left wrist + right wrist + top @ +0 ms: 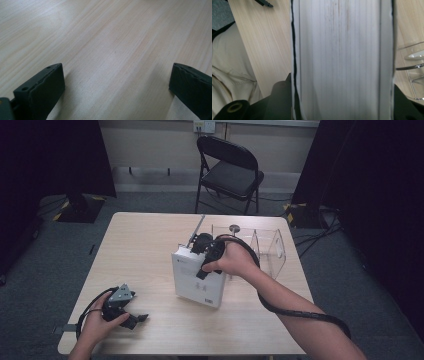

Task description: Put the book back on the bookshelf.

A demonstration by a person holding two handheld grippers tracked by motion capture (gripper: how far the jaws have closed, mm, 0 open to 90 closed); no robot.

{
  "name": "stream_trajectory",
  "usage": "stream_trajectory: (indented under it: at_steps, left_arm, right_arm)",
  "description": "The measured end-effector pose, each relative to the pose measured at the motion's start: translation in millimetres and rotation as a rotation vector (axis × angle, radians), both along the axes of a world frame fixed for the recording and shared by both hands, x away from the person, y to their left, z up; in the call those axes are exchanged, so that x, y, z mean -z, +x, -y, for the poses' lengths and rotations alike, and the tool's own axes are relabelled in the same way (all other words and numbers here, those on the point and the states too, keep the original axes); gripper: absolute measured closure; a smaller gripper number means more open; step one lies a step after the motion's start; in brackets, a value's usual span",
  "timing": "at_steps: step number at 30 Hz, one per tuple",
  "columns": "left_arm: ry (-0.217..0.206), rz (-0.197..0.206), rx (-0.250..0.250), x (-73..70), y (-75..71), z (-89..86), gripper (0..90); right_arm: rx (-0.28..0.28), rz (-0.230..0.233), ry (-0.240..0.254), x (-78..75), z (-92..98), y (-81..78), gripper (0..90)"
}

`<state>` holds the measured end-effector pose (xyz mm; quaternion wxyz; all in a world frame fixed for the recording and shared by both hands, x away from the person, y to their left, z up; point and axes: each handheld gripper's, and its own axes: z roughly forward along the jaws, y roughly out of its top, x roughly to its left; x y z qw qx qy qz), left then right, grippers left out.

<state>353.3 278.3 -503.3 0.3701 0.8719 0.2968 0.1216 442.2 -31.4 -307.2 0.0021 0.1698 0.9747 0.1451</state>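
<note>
Nearest the person, the left tool (131, 316) rests low on the pale wood-grain worktop (145, 255) by its near left corner, held in the left hand (100, 324), with a grey three-cornered plate (121, 294) on top. Its two black jaws stand wide apart with nothing but bare wood between them, as the left gripper view shows (115, 82).

Farther in, well ahead of that tool and to its right, a thick white book (198, 277) stands upright on the worktop, its printed cover facing the person. The right tool (202, 247) comes down on the book's top from above, gripped by the right hand (235, 260), a black ribbed cable (300, 312) trailing back along the forearm. In the right gripper view the book's page edges (342, 60) run straight up between the jaws, which press against both covers, so this tool is clamped on the book.

Just beyond the right tool, touching or almost touching the book's far side, sits a clear plastic rack (265, 247) with upright dividers. Past the worktop's far edge stands a black folding chair (229, 170) on grey carpet.
</note>
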Motion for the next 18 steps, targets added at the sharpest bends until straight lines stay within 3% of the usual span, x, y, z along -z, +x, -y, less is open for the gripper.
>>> stream_trajectory:
  at_steps: [18]
  left_arm:
    - [0.006, 0.002, 0.002, -0.2, 1.9, 0.1, 0.0]
  right_arm:
    - [0.013, 0.024, 0.01, -13.4, 29.4, -11.4, 52.4]
